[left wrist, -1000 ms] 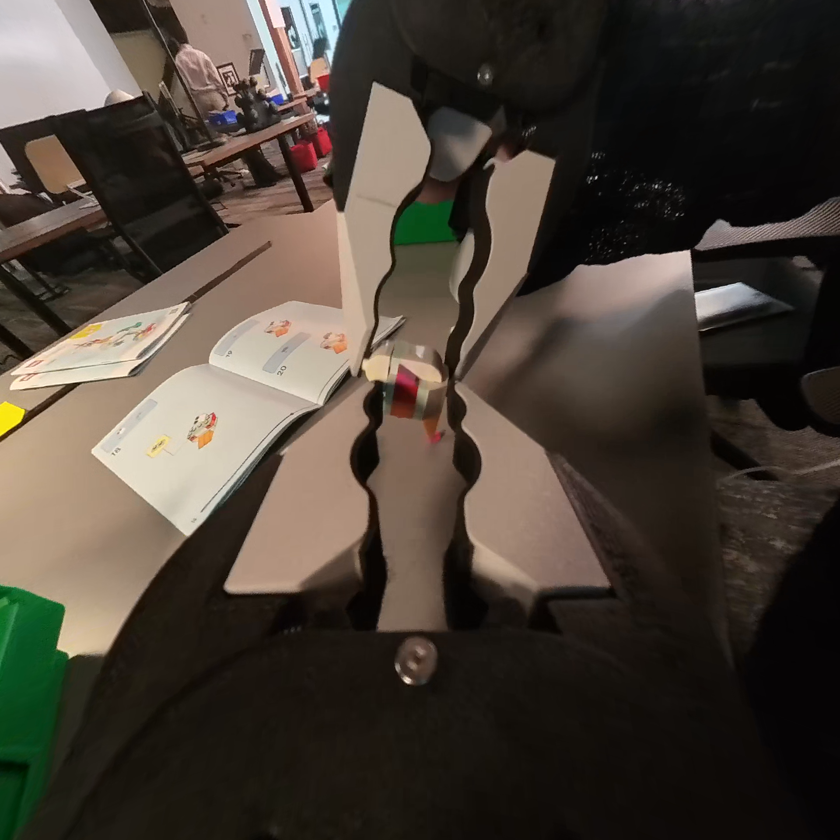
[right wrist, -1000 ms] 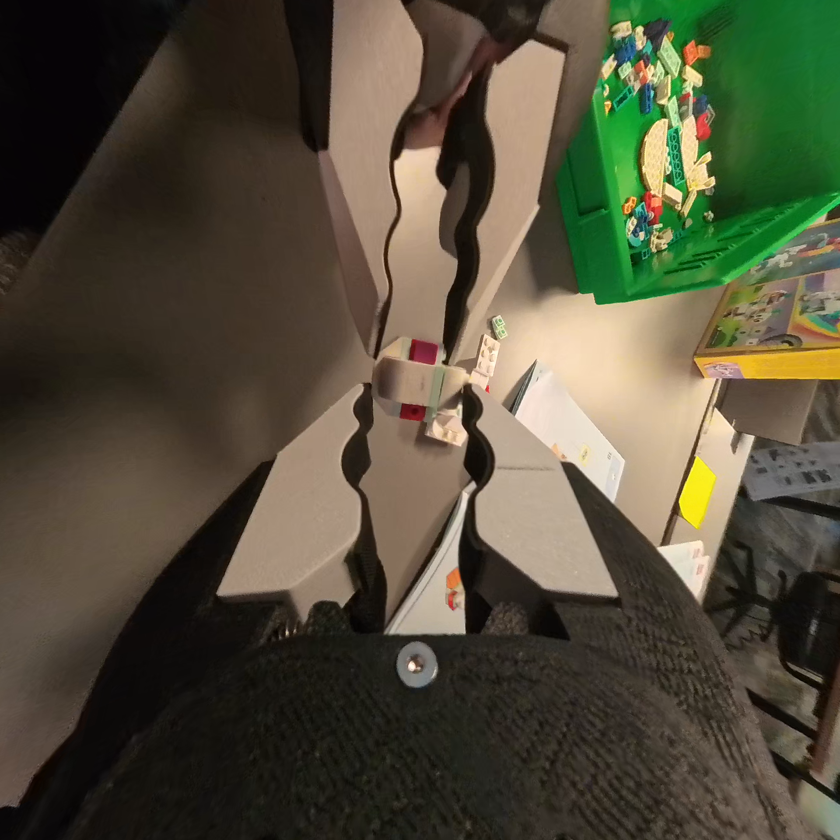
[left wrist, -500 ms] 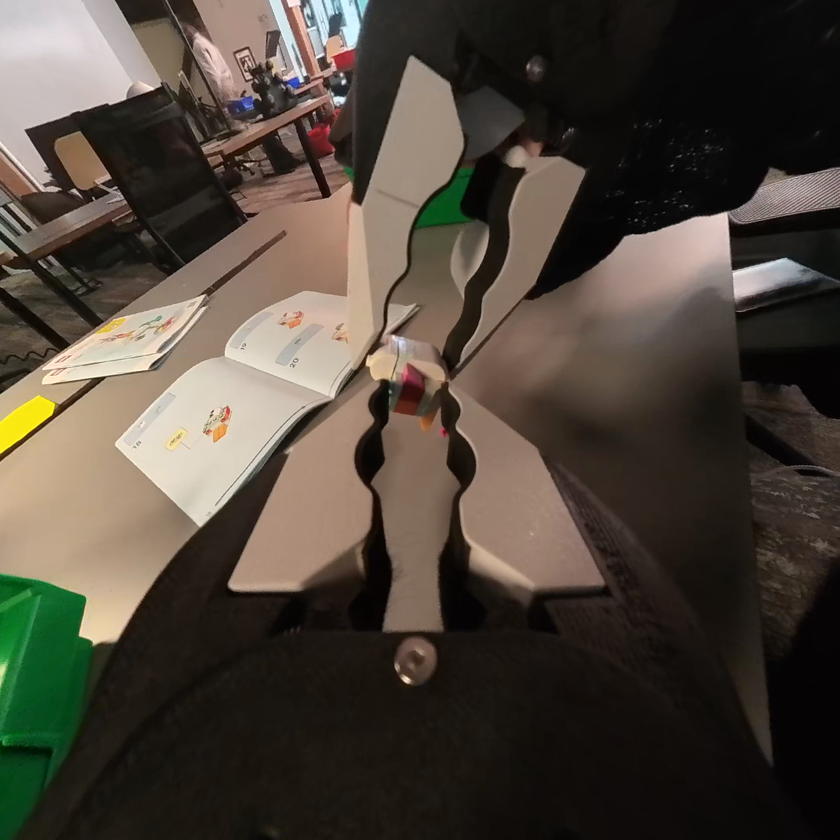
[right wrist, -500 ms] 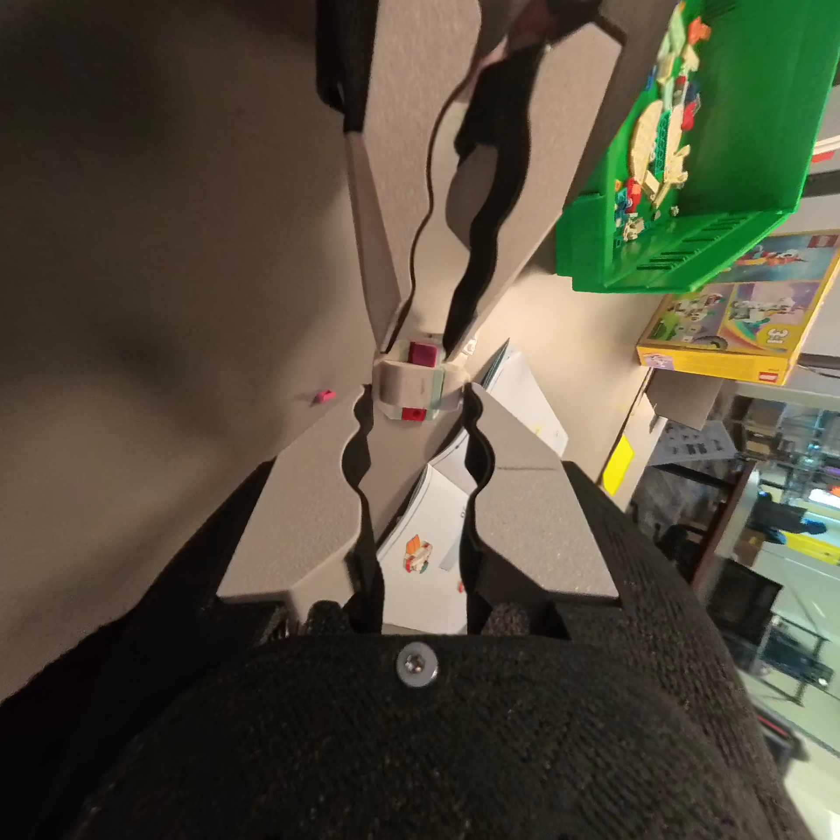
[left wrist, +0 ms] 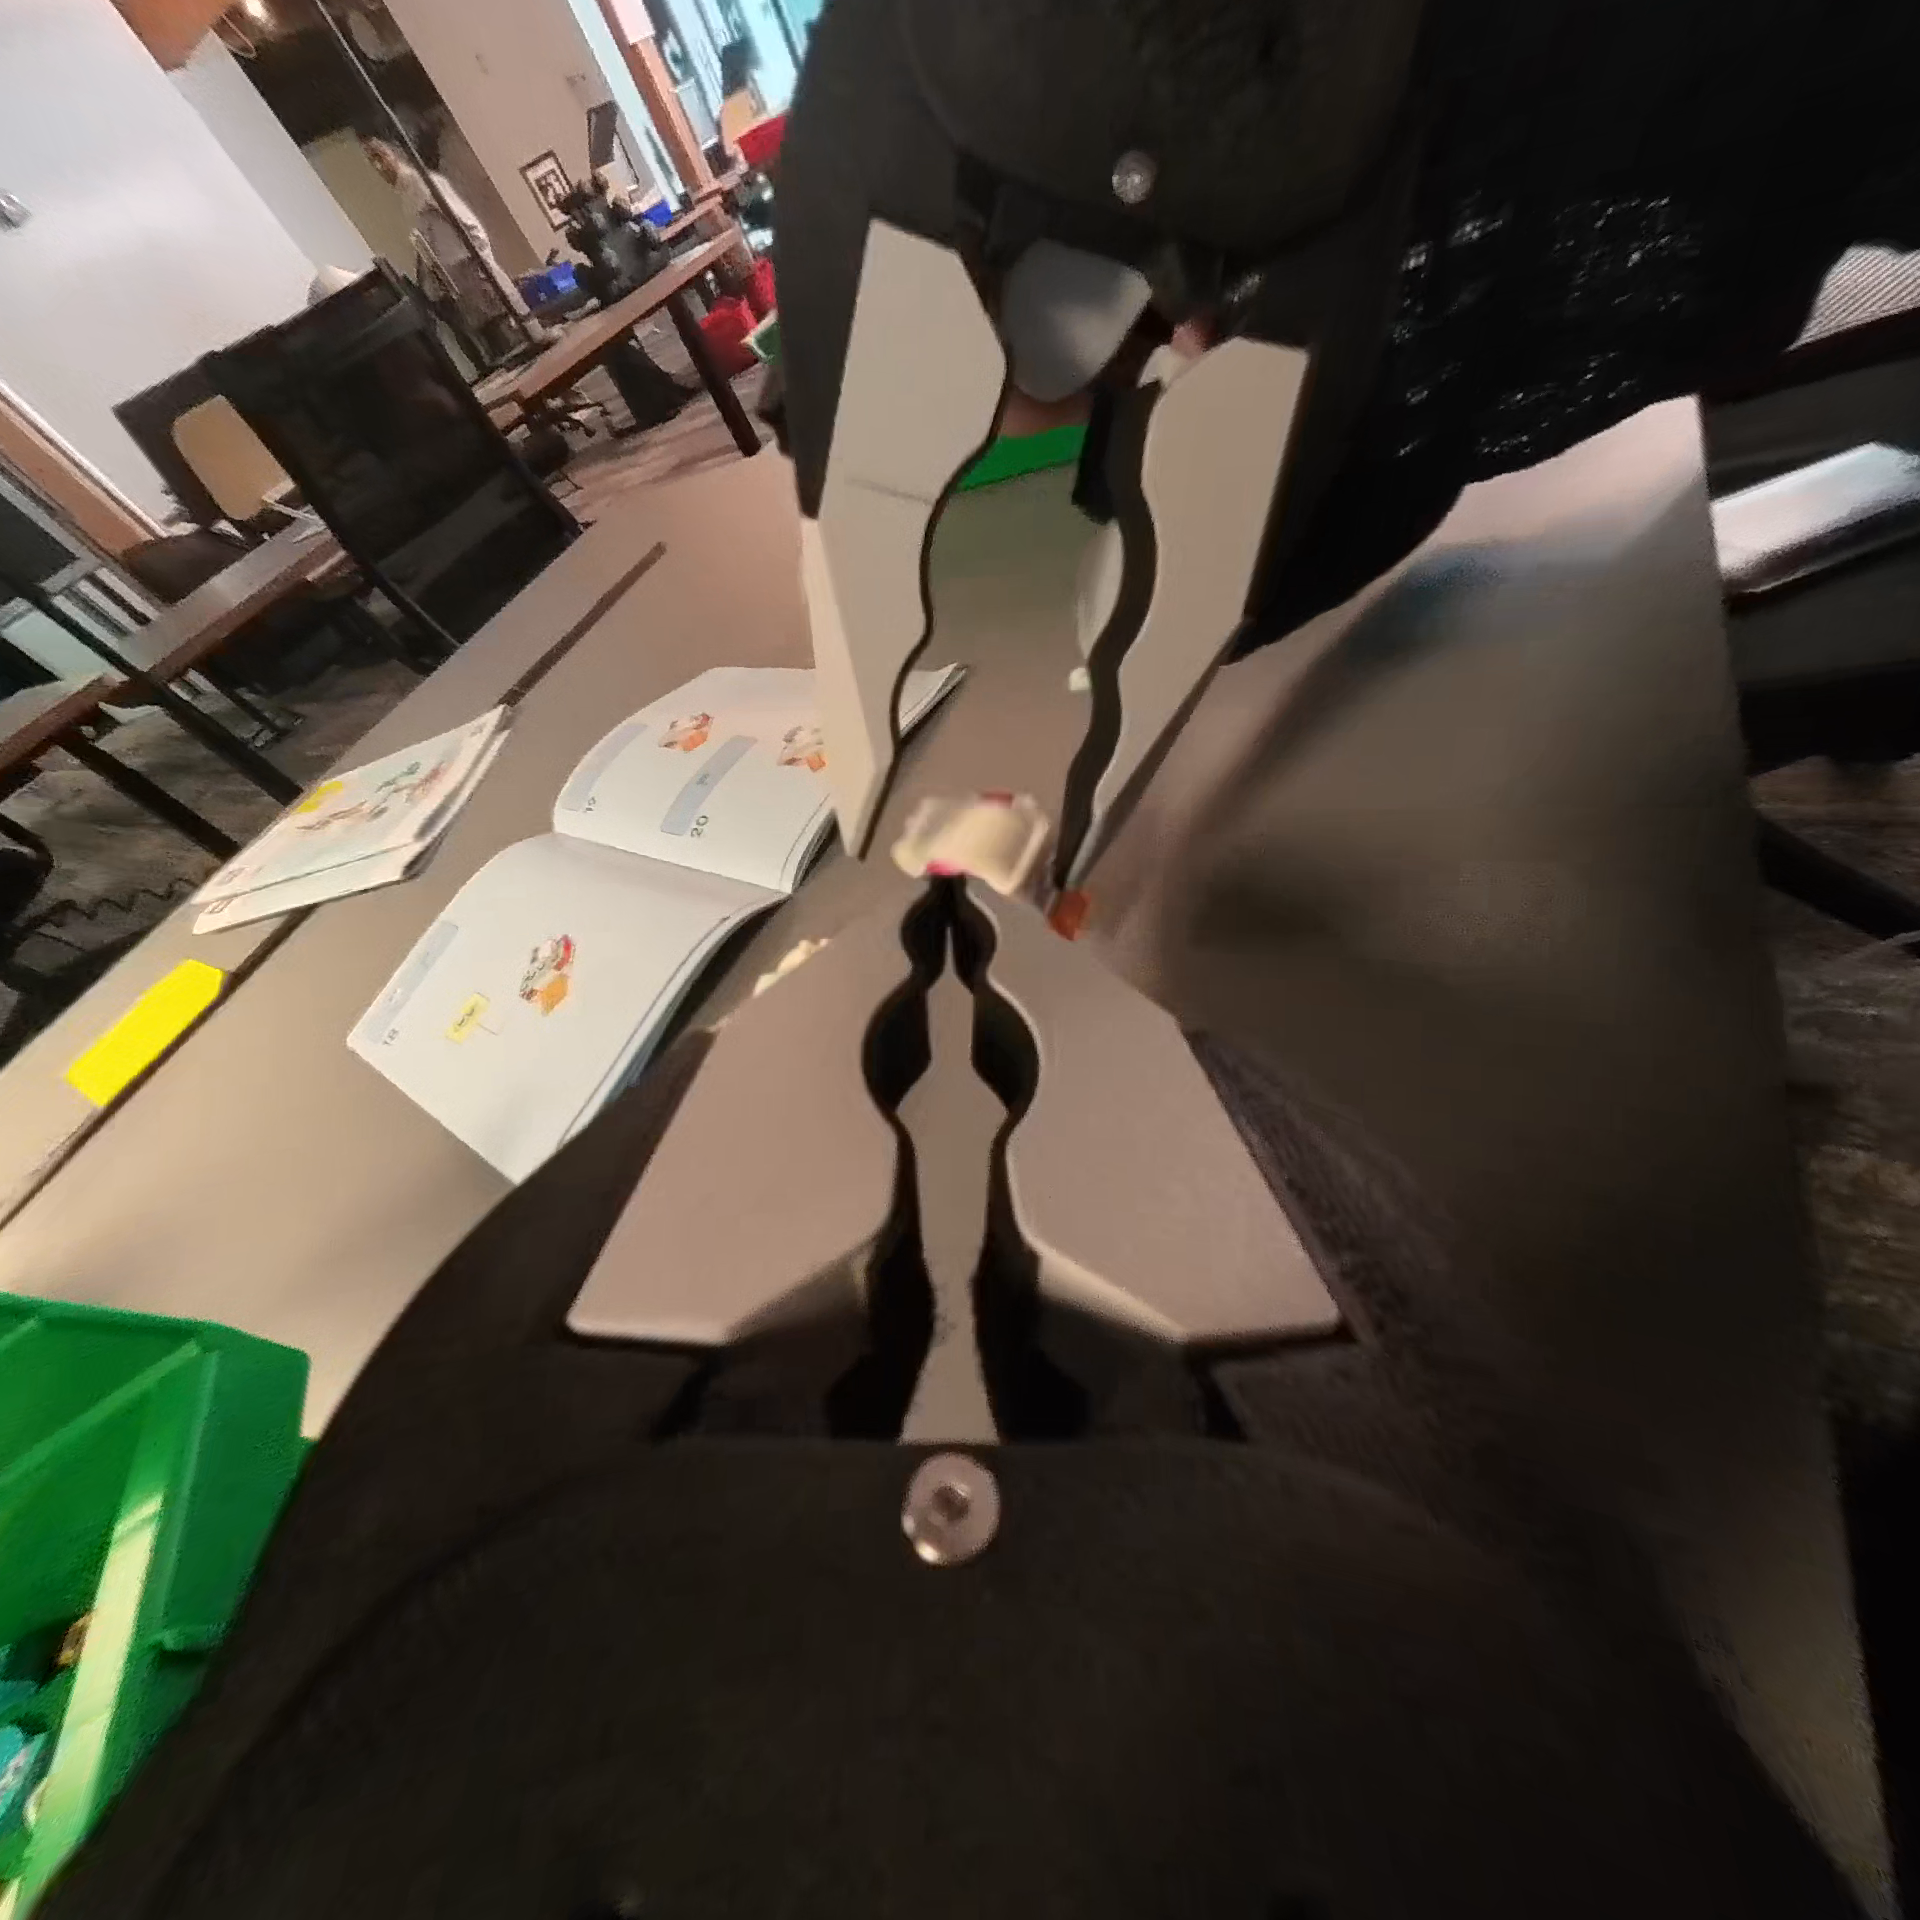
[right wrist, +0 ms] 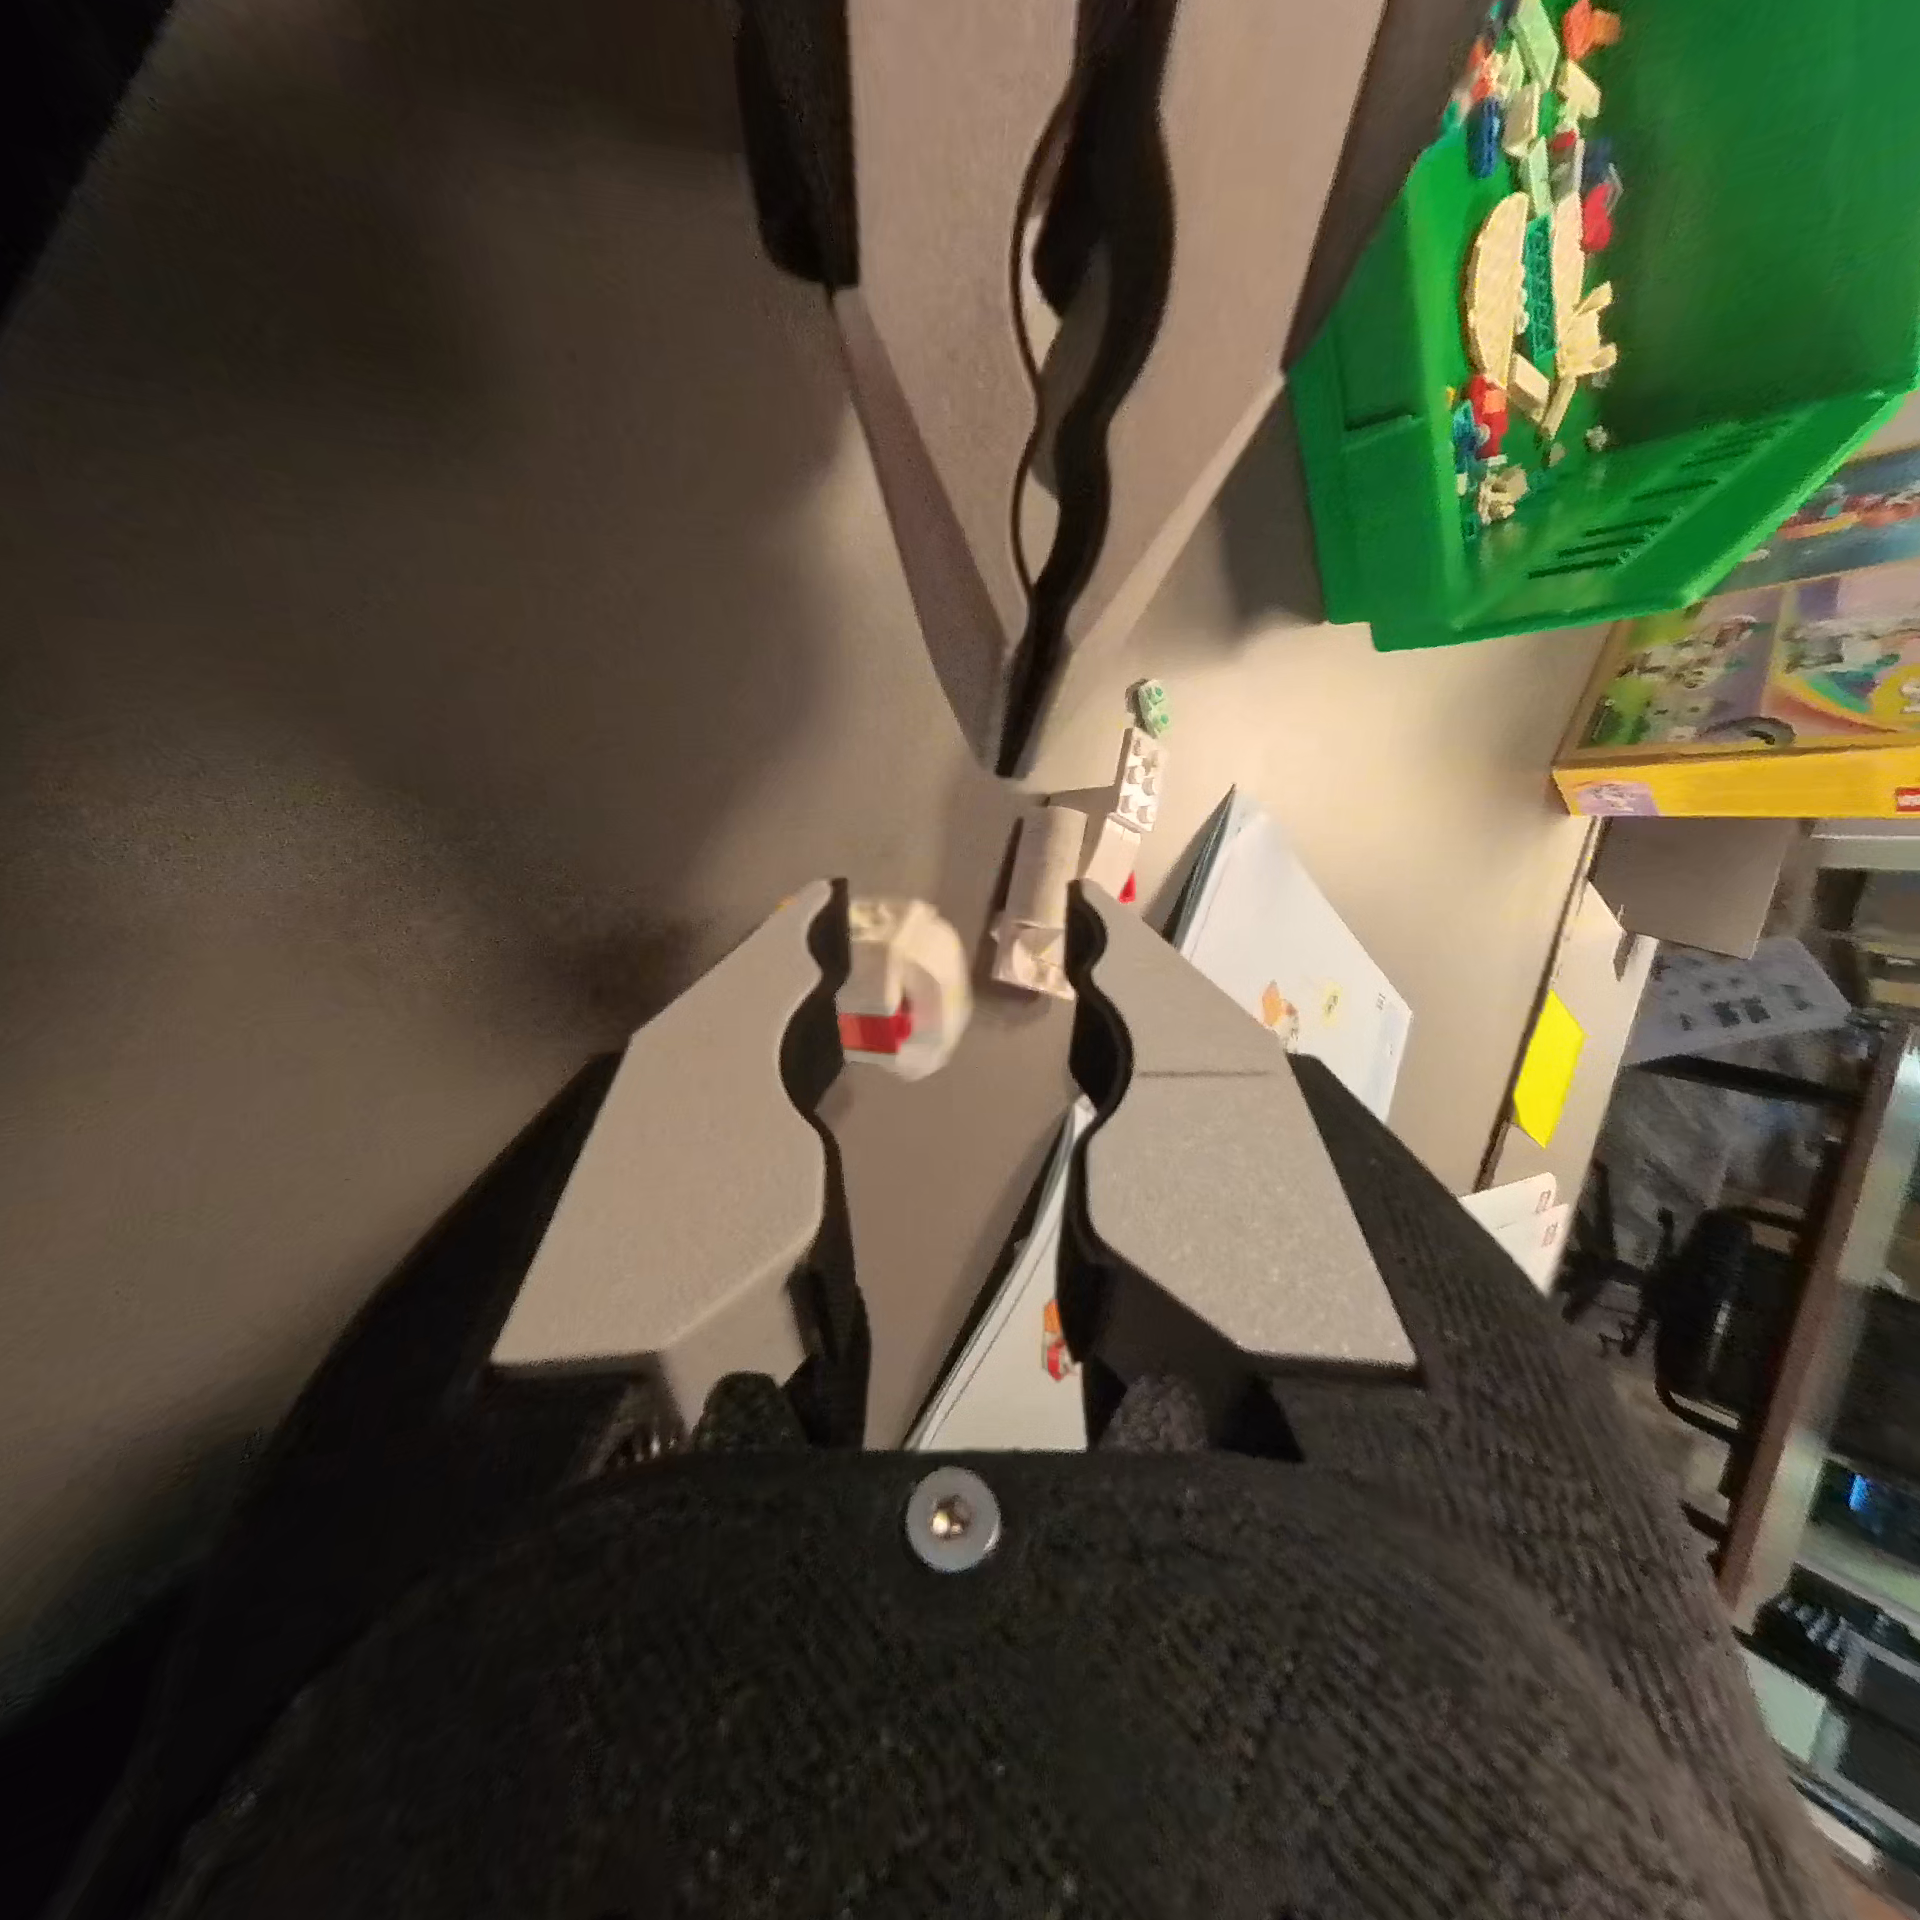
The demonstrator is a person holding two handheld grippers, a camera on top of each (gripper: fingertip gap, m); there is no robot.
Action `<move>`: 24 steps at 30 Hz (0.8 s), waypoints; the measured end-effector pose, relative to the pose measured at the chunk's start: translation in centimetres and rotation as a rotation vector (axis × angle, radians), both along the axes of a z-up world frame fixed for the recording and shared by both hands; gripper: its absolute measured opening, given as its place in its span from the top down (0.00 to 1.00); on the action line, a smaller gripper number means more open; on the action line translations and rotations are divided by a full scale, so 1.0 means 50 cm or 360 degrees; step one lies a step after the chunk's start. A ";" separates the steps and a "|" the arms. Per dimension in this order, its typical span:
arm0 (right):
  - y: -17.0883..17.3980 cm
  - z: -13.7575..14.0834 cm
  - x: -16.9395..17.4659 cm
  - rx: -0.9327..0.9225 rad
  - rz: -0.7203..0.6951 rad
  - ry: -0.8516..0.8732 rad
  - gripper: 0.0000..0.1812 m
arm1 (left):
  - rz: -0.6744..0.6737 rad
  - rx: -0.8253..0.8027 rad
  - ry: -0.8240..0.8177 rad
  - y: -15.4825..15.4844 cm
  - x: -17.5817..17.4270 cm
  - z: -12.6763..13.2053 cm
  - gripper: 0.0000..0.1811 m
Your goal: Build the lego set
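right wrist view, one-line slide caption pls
Open right gripper beside a small white-and-red lego assembly, above the grey table.

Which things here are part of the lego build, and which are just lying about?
In use: left tool, right tool, small build, loose bricks, green bin of bricks, open booklet.
Lying about: closed booklet, yellow note, box, chair.
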State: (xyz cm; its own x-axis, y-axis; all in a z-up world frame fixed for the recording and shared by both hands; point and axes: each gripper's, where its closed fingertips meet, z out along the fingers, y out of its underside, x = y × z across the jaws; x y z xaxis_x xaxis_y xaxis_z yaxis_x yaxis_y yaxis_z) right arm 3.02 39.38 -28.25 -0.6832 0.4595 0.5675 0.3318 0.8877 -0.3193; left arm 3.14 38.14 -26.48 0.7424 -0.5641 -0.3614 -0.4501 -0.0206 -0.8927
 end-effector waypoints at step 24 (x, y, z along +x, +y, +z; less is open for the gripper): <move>0.148 -0.067 0.027 -0.0954 -0.1085 0.0382 0.64 | 0.0156 0.0000 -0.0335 0.025 -0.038 0.013 0.93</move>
